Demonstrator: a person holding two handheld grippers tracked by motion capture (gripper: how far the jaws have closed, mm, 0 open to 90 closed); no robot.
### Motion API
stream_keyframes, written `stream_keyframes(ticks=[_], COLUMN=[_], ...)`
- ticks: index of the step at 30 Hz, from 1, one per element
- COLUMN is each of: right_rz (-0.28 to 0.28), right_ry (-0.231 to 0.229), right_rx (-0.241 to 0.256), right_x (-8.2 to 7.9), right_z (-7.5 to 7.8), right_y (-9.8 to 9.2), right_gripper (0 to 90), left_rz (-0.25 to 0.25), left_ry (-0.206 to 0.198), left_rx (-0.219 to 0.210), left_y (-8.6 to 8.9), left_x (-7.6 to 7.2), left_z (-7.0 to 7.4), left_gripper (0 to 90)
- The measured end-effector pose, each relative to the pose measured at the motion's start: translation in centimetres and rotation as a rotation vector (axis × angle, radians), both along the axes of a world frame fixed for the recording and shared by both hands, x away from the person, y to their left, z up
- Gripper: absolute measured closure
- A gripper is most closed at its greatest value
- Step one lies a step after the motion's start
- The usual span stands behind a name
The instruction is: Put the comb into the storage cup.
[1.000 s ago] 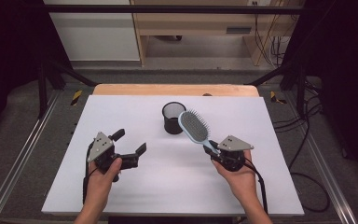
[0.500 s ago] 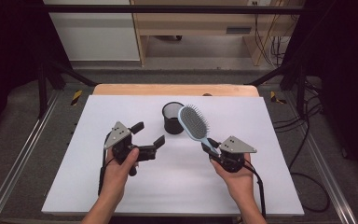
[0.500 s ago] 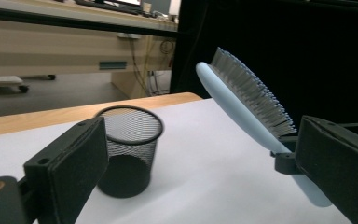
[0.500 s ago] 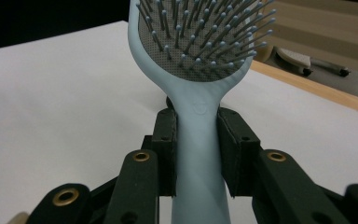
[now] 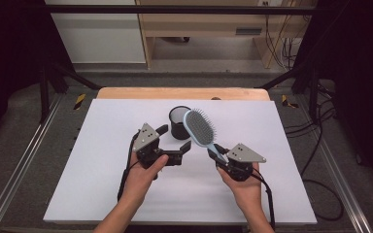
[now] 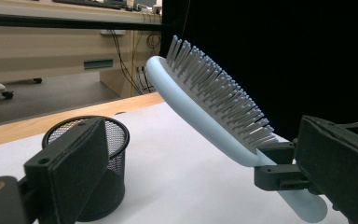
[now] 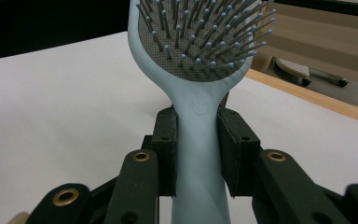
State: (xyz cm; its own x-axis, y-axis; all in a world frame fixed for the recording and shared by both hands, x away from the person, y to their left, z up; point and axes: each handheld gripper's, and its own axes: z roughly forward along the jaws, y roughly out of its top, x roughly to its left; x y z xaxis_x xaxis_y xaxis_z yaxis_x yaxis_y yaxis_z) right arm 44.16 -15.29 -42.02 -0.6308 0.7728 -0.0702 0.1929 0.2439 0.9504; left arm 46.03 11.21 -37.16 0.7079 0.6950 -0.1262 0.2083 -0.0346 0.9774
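A big white table point(image 5: 102, 189) fills the middle of the room. A strip of light wood runs along its far edge. Metal rails lie on the grey floor point(image 5: 24, 126) at the left side and the right side of the table. Behind the table stand a white cabinet point(image 5: 94, 34) on the left and a wooden shelf point(image 5: 204, 24) in the middle. Black cables point(image 5: 320, 160) lie on the floor by the right edge.

The left gripper point(image 5: 175, 142) is near the middle of the table, a bit to the left, with a hand around it. Its jaws are wide apart and hold nothing. They point toward the right side. In the left gripper view, one jaw sits in front of the black mesh cup point(image 6: 100, 177) and the other sits in front of the brush handle, with clear space between them.

The black mesh cup point(image 5: 179, 121) stands upright on the table, in the middle and closer to the far edge. It is just past the left gripper.

The light blue hairbrush point(image 5: 200, 128) is up in the air, tilted, just right of the cup. Its bristles face up. Its round head leans toward the cup and the far edge.

The right gripper point(image 5: 219, 156) is a bit right of the middle. Its jaws are closed tight on the handle of the hairbrush, one on each side. In the right gripper view, the handle point(image 7: 198, 154) runs straight up between the two black pads.
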Motion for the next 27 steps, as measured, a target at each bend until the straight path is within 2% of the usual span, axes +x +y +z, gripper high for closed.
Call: stream_keyframes(ticks=[8, 19, 20, 22, 27], right_rz=[0.008, 0.01, 0.01, 0.008, 0.008], right_ry=[-0.014, -0.024, -0.026, -0.029, -0.035], right_rx=[0.006, 0.006, 0.007, 0.006, 0.008], right_x=[-0.2, -0.3, -0.3, -0.3, -0.4], right_z=[0.1, 0.2, 0.2, 0.2, 0.3], right_y=[0.3, 0.4, 0.5, 0.5, 0.5], right_gripper=[69.4, 69.4, 69.4, 69.4, 69.5], left_rz=[-0.016, -0.017, -0.013, -0.018, -0.024], left_ry=[0.001, 0.034, 0.03, 0.012, 0.022], left_rx=[0.01, -0.023, -0.018, 0.021, 0.02], left_y=[-1.2, -1.6, -1.7, -2.0, -2.3], left_x=[0.2, 0.5, 0.5, 0.3, 0.4], left_z=[0.3, 0.1, 0.1, 0.2, 0.1], left_gripper=[2.8, 2.8, 2.8, 2.9, 2.9])
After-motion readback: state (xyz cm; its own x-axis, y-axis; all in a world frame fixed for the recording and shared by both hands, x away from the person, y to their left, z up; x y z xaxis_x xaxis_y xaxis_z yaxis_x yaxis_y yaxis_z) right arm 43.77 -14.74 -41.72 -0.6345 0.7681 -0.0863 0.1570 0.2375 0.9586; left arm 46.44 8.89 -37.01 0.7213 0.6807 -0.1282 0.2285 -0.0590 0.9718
